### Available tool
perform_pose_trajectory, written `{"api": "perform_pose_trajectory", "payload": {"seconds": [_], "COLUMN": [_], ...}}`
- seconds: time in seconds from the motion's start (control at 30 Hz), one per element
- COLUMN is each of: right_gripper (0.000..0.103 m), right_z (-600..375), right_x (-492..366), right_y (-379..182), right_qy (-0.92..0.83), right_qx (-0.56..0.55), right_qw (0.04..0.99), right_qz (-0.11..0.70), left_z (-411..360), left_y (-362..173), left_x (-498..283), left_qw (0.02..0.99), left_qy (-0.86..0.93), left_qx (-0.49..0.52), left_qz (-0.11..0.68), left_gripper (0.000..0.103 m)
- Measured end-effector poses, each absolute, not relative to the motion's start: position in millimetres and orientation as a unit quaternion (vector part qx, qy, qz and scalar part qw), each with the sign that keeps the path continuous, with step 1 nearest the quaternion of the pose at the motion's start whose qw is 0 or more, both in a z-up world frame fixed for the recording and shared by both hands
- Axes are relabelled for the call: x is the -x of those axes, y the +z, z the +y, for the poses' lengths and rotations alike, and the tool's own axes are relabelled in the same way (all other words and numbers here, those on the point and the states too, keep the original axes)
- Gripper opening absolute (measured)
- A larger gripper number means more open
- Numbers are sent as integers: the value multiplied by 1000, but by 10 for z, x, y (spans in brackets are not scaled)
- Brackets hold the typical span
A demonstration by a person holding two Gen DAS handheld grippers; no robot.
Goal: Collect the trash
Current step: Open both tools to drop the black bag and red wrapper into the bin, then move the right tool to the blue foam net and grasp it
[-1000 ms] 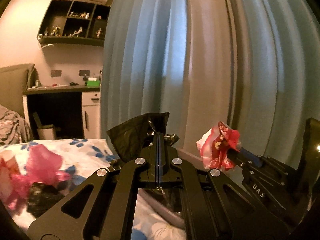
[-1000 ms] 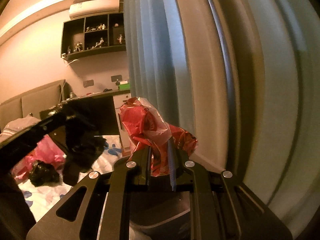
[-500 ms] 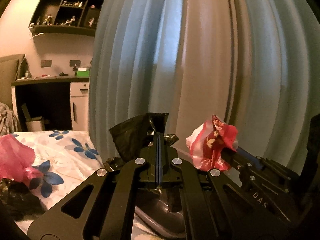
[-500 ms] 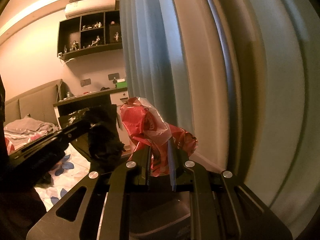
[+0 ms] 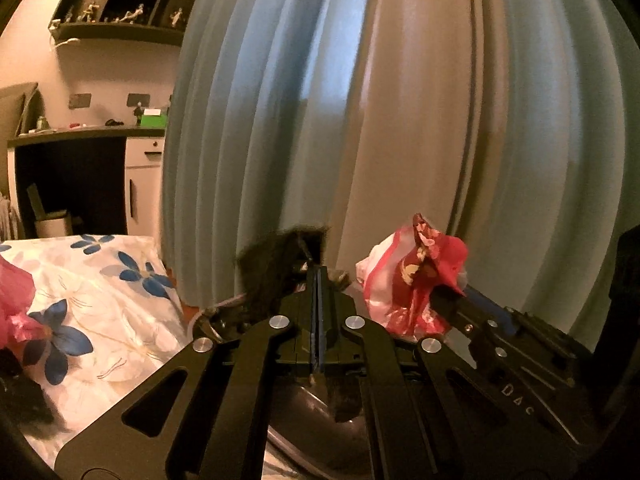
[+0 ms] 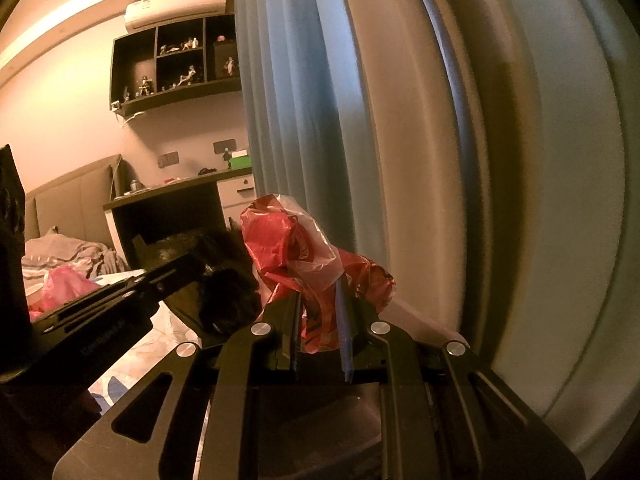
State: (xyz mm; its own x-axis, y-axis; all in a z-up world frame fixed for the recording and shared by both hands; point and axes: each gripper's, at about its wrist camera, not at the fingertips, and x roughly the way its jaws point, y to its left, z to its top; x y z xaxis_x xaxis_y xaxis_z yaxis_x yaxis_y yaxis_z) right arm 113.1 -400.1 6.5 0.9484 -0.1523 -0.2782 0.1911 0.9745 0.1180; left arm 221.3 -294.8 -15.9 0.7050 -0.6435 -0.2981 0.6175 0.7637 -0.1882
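Observation:
My left gripper is shut on a crumpled black plastic bag, held in the air; the bag looks blurred. My right gripper is shut on a red and clear plastic bag. In the left wrist view the right gripper and its red bag are close on the right. In the right wrist view the left gripper and its black bag are close on the left. A dark bin with a pale rim lies below both grippers, mostly hidden.
A bed with a white, blue-flowered sheet is at the left, with pink plastic trash and black trash on it. A blue-grey curtain hangs straight ahead. A desk and wall shelf stand at the far left.
Both grippers have swung right, away from the bed, and come closer together over the bin. The black bag now shakes and blurs. Both stay shut on their bags.

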Motion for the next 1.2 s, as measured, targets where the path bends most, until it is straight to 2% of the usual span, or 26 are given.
{"api": "perform_pose_trajectory", "payload": {"seconds": [0.03, 0.07, 0.13, 0.17, 0.23, 0.3, 0.43, 0.5, 0.63, 0.8, 1.2], "right_gripper": [17, 18, 21, 27, 31, 43, 45, 51, 55, 70, 74], "right_z": [-4008, -4010, -4025, -4036, -4046, -4054, -4036, -4009, -3977, -3942, -3256], "right_x": [-1151, -1165, -1193, -1206, -1231, -1257, -1263, -1225, -1122, -940, -770], "right_y": [58, 53, 42, 34, 22, -2, 7, 31, 98, 114, -16], "right_qy": [-86, -86, -83, -82, -80, -80, -79, -80, -76, -71, 10], "right_qx": [-72, -73, -77, -78, -81, -84, -88, -88, -91, -101, -91], "right_qw": [984, 984, 984, 984, 984, 983, 983, 984, 985, 986, 985], "right_qz": [137, 138, 138, 138, 138, 141, 139, 134, 123, 115, 146], "left_z": [-2945, -2926, -2804, -2726, -2609, -2448, -2262, -2155, -1948, -1607, -436], "left_y": [-172, -186, -215, -223, -226, -223, -201, -185, -151, -157, -362], "left_x": [-2232, -2248, -2267, -2272, -2281, -2258, -2209, -2159, -1989, -1697, -1034], "left_qw": [924, 926, 932, 937, 940, 943, 952, 955, 963, 975, 984], "left_qy": [-337, -330, -309, -295, -280, -263, -228, -215, -184, -128, 19], "left_qx": [36, 37, 57, 68, 83, 97, 97, 101, 95, 83, 72], "left_qz": [178, 182, 179, 176, 178, 178, 179, 180, 169, 159, 159], "left_gripper": [22, 46, 72, 81, 89, 97, 97, 97, 97, 97, 97]}}
